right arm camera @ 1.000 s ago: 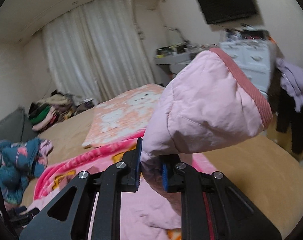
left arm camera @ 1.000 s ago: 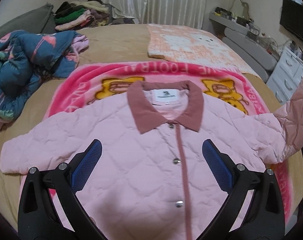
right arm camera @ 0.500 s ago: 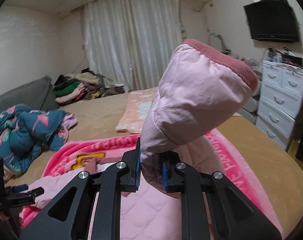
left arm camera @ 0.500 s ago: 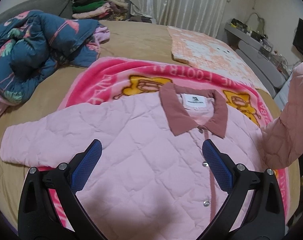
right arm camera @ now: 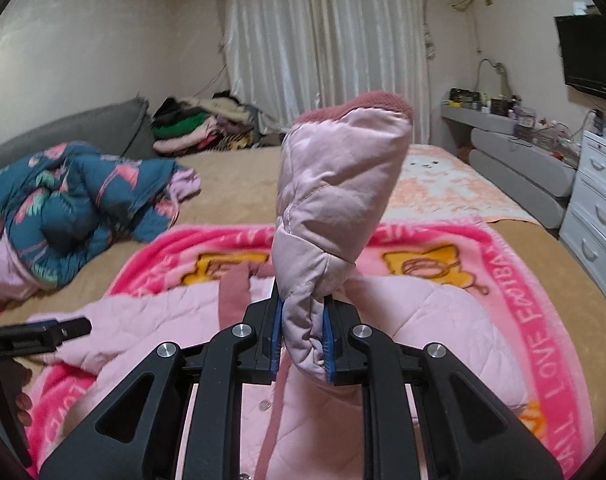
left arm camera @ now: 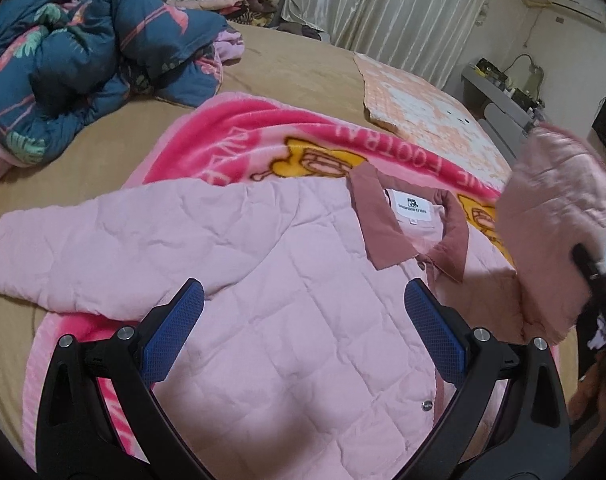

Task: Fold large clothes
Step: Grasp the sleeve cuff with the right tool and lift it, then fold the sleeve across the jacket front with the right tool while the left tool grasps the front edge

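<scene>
A pink quilted jacket (left arm camera: 287,280) with a dusty-rose collar (left arm camera: 383,228) lies front up on a pink cartoon blanket (left arm camera: 263,140) on the bed. Its left sleeve (left arm camera: 63,252) lies stretched out flat. My left gripper (left arm camera: 303,320) is open and empty, hovering over the jacket's chest. My right gripper (right arm camera: 302,336) is shut on the jacket's right sleeve (right arm camera: 335,200), which stands up from the jaws with its ribbed cuff (right arm camera: 355,106) on top, lifted over the jacket body (right arm camera: 423,320). The raised sleeve also shows in the left wrist view (left arm camera: 559,216).
A crumpled blue flamingo-print quilt (left arm camera: 83,52) lies at the left of the tan bed (left arm camera: 303,68). A peach patterned blanket (left arm camera: 423,104) lies at the far right. A clothes pile (right arm camera: 199,128) sits by the curtains. White drawers (right arm camera: 599,208) stand right of the bed.
My right gripper has carried the held sleeve leftward, in over the jacket body. My left gripper has shifted left toward the flat sleeve side, still open.
</scene>
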